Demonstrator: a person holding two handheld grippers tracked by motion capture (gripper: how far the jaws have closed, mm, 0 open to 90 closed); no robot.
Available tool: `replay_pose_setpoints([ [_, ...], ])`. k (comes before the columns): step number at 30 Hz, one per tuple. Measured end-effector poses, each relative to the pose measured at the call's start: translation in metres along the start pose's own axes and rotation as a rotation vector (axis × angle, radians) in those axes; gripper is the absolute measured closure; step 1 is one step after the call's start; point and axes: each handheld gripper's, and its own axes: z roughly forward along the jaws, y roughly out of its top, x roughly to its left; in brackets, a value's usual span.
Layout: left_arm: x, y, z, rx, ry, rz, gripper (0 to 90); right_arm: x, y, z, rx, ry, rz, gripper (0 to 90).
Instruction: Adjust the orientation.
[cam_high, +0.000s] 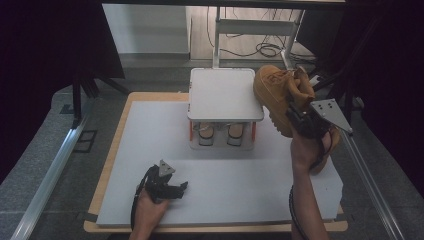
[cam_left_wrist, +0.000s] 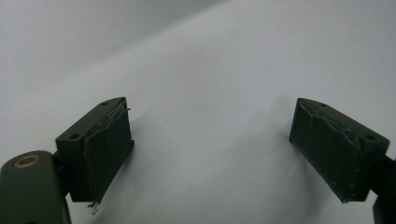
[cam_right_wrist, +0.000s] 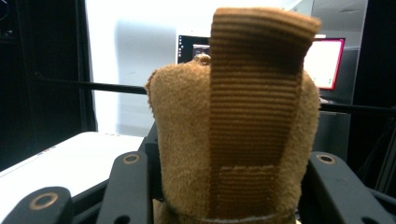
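The right gripper (cam_high: 298, 119) holds a tan boot (cam_high: 280, 95) in the air above the right side of the table (cam_high: 150, 165), beside the right edge of a white rack (cam_high: 225, 95). Its jaws clamp the top of the boot's heel. In the right gripper view the suede heel (cam_right_wrist: 187, 154) sits squeezed between the two black jaws, with the ribbed pull loop (cam_right_wrist: 254, 84) standing up the middle of it. The boot's toe points away from the person, toward the far right of the rack, and the boot hangs tilted, sole toward the rack. Another boot (cam_high: 325, 150) shows partly behind the right hand (cam_high: 306, 150), low at the table's right edge.

The rack stands at the far middle of the table. Under its flat top a pair of shoes (cam_high: 220, 134) sits side by side on a lower level.

The left gripper (cam_high: 176, 189) rests low over the near left part of the table, held in the left hand (cam_high: 147, 207). Its jaws stand wide apart with nothing between them; the left gripper view shows bare white table surface between the two pads (cam_left_wrist: 109, 149)
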Motion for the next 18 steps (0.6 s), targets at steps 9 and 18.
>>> replay_pose_setpoints([
  [9, 0.0, 0.0, 0.0, -0.001, 0.0, 0.0, 12.6, 0.015, 0.004, 0.008, -0.006, 0.029, -0.006, 53.4],
  [18, 0.0, 0.0, 0.0, -0.002, 0.001, 0.0, 12.7, 0.032, 0.005, 0.021, -0.013, 0.064, 0.002, 53.5],
])
